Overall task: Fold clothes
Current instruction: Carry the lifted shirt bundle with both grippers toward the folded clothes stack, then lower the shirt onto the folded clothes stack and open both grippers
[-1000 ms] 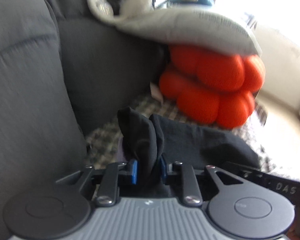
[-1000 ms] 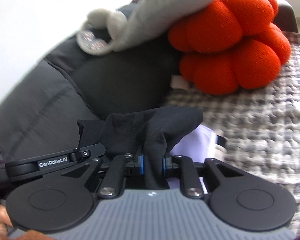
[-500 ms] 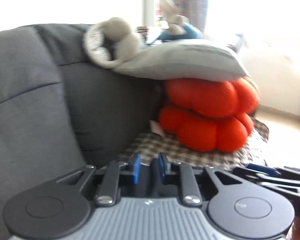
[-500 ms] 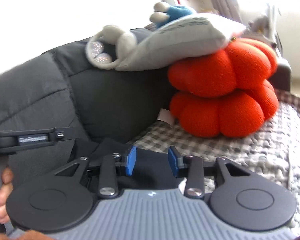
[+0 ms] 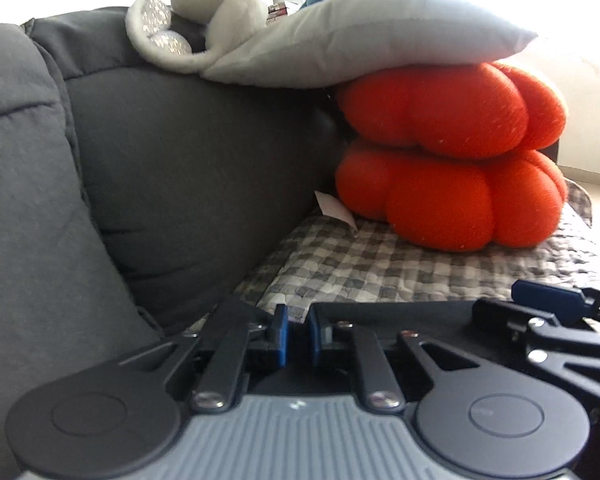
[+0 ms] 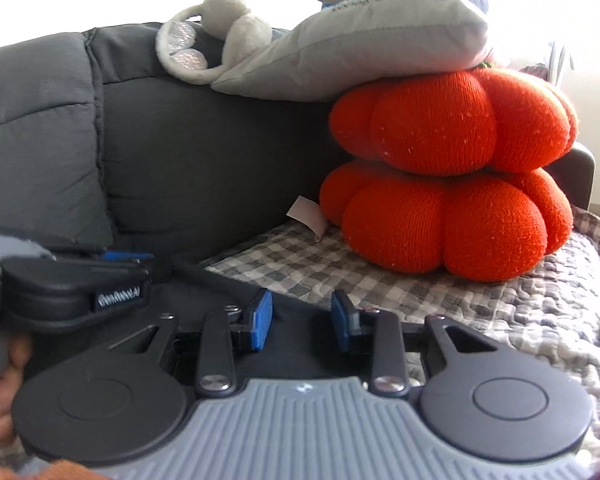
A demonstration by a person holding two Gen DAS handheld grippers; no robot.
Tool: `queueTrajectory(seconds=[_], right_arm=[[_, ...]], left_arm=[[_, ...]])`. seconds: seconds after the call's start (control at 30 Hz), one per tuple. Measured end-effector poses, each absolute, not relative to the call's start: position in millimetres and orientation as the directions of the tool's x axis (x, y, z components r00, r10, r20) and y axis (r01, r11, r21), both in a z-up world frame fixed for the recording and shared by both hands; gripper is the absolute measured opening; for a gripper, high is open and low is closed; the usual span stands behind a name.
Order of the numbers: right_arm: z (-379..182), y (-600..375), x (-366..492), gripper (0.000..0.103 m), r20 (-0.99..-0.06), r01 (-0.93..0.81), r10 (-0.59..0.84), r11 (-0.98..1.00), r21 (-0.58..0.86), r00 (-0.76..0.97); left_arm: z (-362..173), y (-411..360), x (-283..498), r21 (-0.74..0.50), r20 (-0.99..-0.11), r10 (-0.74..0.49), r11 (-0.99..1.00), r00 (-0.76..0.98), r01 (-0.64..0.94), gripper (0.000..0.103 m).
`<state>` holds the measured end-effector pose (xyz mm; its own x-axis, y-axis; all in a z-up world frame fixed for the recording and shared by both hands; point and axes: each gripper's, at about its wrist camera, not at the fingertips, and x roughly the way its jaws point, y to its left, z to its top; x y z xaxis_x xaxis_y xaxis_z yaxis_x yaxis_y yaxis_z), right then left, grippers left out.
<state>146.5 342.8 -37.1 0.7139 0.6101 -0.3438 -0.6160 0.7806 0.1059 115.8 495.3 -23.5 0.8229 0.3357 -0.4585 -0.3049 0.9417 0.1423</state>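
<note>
Both grippers low over the sofa seat, pointing at the backrest.

Left gripper [image 5: 298,334]: blue pads nearly together, narrow gap, nothing between them. Checked cover visible through the gap.

Right gripper [image 6: 302,324]: pads clearly apart, holding nothing. Sits directly over the black garment [image 6: 300,344], which lies flat on the checked quilt [image 6: 480,300] at the near edge of the seat. In the left wrist view the garment [image 5: 400,312] shows as a dark flat strip just past the fingertips, running right toward the other gripper.

Left gripper also appears at near left of the right wrist view, close beside the right one. Person's fingers [image 6: 4,376] show at the far-left edge there; grip detail too cropped to tell.

Background: dark grey sofa back [image 5: 200,168] on the left. Two orange knitted pumpkin cushions [image 6: 452,184] stacked on the quilt, far right. Grey pillow [image 6: 360,48] with printed text rests on top of them, leaning onto the sofa back. Pale plush toy [image 6: 236,24] at the pillow's left end. White tag [image 6: 308,210] sticks out at the base of the lower cushion.
</note>
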Motion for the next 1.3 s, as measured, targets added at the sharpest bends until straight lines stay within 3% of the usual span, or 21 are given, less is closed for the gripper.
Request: queueTrajectory(seconds=[0.2,0.53,0.77,1.07,1.17,1.3], right_arm=[[-40.0,340.5,160.2,0.035,-0.369,-0.602,0.624,0.776,0.187,0.689],[-6.5,318.9,128.5,0.040,-0.353,-0.631,0.648,0.755,0.180,0.675],[10.5,302.1,95.6,0.040,-0.331,-0.693,0.698,0.704,0.156,0.635],[-12.8,293.5,64.8,0.038,-0.376,-0.726,0.692,0.684,0.068,0.617],[-13.1,287.6,64.7,0.038,-0.389,-0.718,0.676,0.694,0.050,0.626],[-2.4,275.2,64.5,0.038,-0.375,-0.720,0.695,0.687,0.098,0.613]], left_arm=[[-23.5,501.0,121.6,0.117,-0.476,0.327,0.944,0.816,-0.310,0.012],[19.6,488.0,87.1,0.137,-0.497,0.332,0.942,0.802,-0.306,0.014],[26.2,483.2,53.6,0.180,-0.503,0.335,0.942,0.797,-0.282,0.015],[13.7,484.9,21.7,0.238,-0.531,0.357,0.933,0.769,-0.269,0.016],[20.0,494.8,14.2,0.223,-0.521,0.394,0.919,0.757,-0.325,0.018],[32.0,499.9,-0.8,0.128,-0.522,0.326,0.943,0.788,-0.306,0.018]])
